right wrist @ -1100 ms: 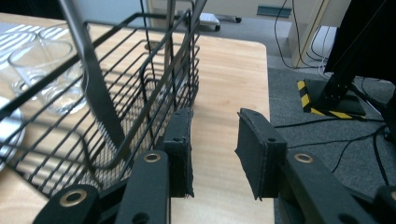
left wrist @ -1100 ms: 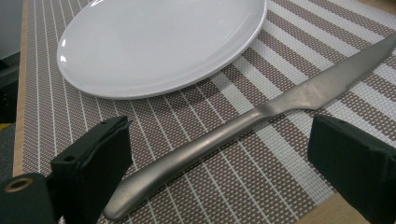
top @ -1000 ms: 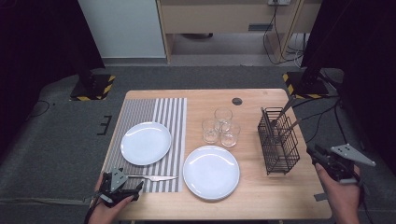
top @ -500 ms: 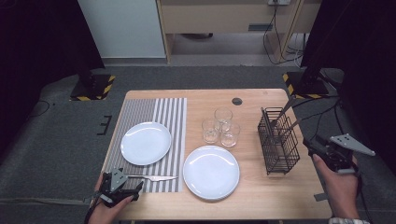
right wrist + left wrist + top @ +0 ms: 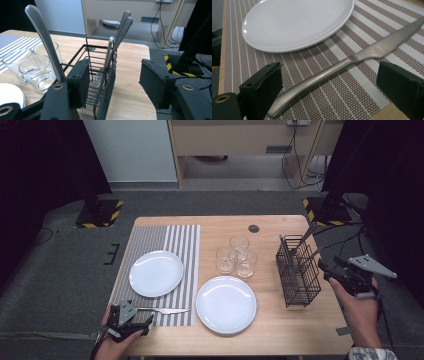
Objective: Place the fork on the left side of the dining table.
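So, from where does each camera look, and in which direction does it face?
High view: above the table's near side, facing forward and down; both hands enter below.
Left gripper view: on the left gripper, looking along its open jaws at the steel table knife.
Right gripper view: on the right gripper, facing the black wire cutlery basket.
Shared: the knife and basket also appear from above.

1. Your high view looks forward and down over the whole table [image 5: 280,330].
2. Your left gripper view sits low and close over the knife [image 5: 342,65], shared with the high view.
3. Your right gripper view faces the cutlery basket [image 5: 100,82], probably from just beside it.
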Action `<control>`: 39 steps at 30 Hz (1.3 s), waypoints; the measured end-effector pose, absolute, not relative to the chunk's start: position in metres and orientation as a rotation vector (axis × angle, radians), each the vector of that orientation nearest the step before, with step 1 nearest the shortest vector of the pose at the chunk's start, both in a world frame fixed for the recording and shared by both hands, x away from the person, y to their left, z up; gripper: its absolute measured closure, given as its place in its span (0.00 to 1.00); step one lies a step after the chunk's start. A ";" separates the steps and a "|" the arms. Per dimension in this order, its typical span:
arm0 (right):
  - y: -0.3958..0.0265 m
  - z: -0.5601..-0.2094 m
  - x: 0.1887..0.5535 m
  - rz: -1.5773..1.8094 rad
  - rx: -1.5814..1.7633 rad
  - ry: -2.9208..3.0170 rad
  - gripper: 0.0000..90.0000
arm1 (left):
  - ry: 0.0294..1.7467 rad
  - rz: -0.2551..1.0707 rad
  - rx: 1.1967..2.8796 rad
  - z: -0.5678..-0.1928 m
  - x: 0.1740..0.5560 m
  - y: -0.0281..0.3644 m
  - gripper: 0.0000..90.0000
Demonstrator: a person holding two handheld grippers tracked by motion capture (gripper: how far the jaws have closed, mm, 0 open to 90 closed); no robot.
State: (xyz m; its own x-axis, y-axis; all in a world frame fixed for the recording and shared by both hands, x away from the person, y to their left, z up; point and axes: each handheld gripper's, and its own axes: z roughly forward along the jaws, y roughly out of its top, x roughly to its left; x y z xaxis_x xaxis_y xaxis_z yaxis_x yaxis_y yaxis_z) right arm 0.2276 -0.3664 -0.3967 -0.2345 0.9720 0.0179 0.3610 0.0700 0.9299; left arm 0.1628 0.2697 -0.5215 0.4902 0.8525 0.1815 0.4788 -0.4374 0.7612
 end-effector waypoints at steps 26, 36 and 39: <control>-0.352 -0.392 0.249 1.166 1.329 1.709 0.57 | 1.086 0.745 2.096 -0.522 0.163 0.269 0.07; -0.349 -0.393 0.251 1.172 1.327 1.713 0.61 | 1.080 0.744 2.106 -0.522 0.163 0.268 0.07; -0.349 -0.393 0.252 1.172 1.335 1.712 0.63 | 1.077 0.743 2.106 -0.522 0.163 0.268 0.07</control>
State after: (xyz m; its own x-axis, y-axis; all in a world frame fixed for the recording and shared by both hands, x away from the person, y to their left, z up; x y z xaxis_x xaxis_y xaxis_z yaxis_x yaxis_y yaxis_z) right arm 0.2524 -0.3495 -0.3930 -0.2598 0.9653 0.0250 0.3724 0.0762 0.9249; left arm 0.1627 0.2682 -0.5221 0.5018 0.8442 0.1886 0.4758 -0.4514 0.7548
